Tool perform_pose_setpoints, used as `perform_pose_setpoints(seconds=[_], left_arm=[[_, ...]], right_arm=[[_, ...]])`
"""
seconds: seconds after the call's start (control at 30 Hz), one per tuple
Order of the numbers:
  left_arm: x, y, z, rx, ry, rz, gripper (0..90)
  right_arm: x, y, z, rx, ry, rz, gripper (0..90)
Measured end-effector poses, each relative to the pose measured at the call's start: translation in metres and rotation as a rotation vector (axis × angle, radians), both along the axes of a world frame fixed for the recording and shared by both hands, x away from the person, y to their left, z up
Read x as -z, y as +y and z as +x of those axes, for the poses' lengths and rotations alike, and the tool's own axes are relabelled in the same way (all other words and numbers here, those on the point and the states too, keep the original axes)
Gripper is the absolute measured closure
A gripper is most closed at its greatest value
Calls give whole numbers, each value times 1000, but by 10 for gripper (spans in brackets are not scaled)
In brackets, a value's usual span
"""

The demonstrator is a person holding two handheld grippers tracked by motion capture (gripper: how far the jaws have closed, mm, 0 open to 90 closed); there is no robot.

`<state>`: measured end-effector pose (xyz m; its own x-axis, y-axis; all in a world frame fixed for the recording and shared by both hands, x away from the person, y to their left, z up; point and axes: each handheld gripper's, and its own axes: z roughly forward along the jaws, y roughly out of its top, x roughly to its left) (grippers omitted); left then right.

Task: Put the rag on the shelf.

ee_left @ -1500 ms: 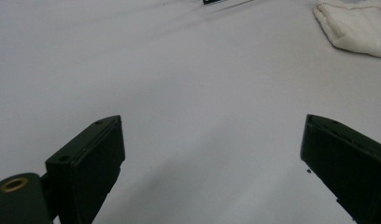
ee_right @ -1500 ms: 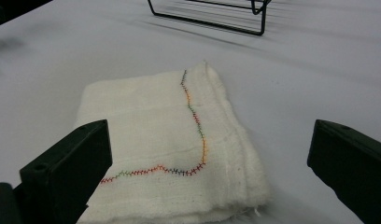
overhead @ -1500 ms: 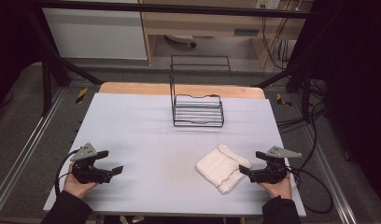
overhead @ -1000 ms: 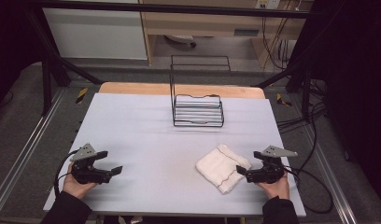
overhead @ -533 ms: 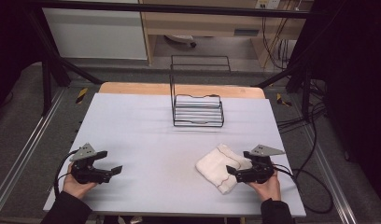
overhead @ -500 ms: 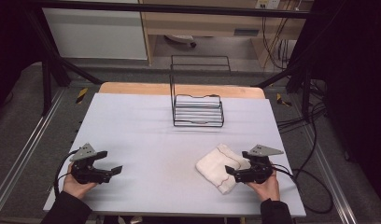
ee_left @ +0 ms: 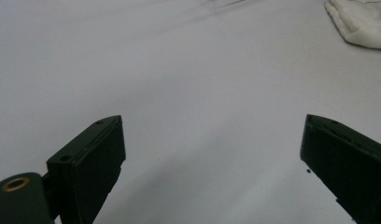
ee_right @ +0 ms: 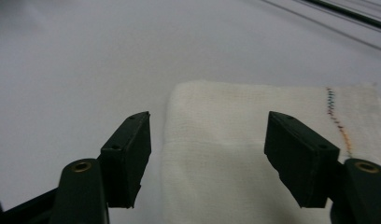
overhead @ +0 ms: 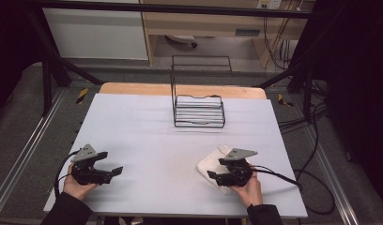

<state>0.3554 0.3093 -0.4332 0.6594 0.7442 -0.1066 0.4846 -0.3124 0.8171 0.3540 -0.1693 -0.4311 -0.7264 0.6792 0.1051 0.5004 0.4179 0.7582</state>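
A folded white cloth [overhead: 209, 161] lies on the white table [overhead: 152, 136] at the front right. My right gripper [overhead: 218, 168] reaches over the cloth's near edge from the right. In the right gripper view the cloth [ee_right: 254, 154], with a coloured stitch line near its right side, lies under and between the jaws. The gripper [ee_right: 208, 126] is open; its jaws have just been closing and do not press the cloth. At the front left my left gripper [overhead: 110, 162] rests open with nothing in it [ee_left: 214, 123]; the cloth [ee_left: 361, 23] lies far off.
A black wire rack [overhead: 199, 110] with a tall back frame stands at the table's far middle. A wooden strip [overhead: 133, 89] runs along the far edge. Cables [overhead: 316, 178] trail off the right side. Bare tabletop lies between the two grippers.
My right gripper has slid left over the cloth's edge and its jaws have narrowed. The left gripper and the cloth have stayed put.
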Motion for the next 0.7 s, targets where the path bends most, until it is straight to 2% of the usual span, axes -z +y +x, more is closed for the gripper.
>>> perform_pose_setpoints(seconds=[0.17, 0.3, 0.33, 0.5, 0.53, 0.63, 0.7], left_arm=[[0, 0, 0, -2, -1, 5, 68], [0, 0, 0, -2, 0, 4, 69], [0, 0, 0, -1, -1, 4, 69], [0, -1, 0, 0, 2, 8, 70], [0, -1, 0, 0, 2, 9, 71], [0, -1, 0, 0, 2, 9, 71], [0, -1, 0, 0, 2, 9, 72]], right_arm=[[3, 15, -1, -27, 6, -37, 514], [6, 20, -2, -33, 19, -44, 558], [8, 21, -1, -28, 24, -62, 582], [12, 23, -2, -29, 20, -87, 625], [12, 25, -3, -35, 0, -121, 652], [12, 29, -4, -36, -28, -171, 707], [12, 30, -4, -35, -34, -179, 725]])
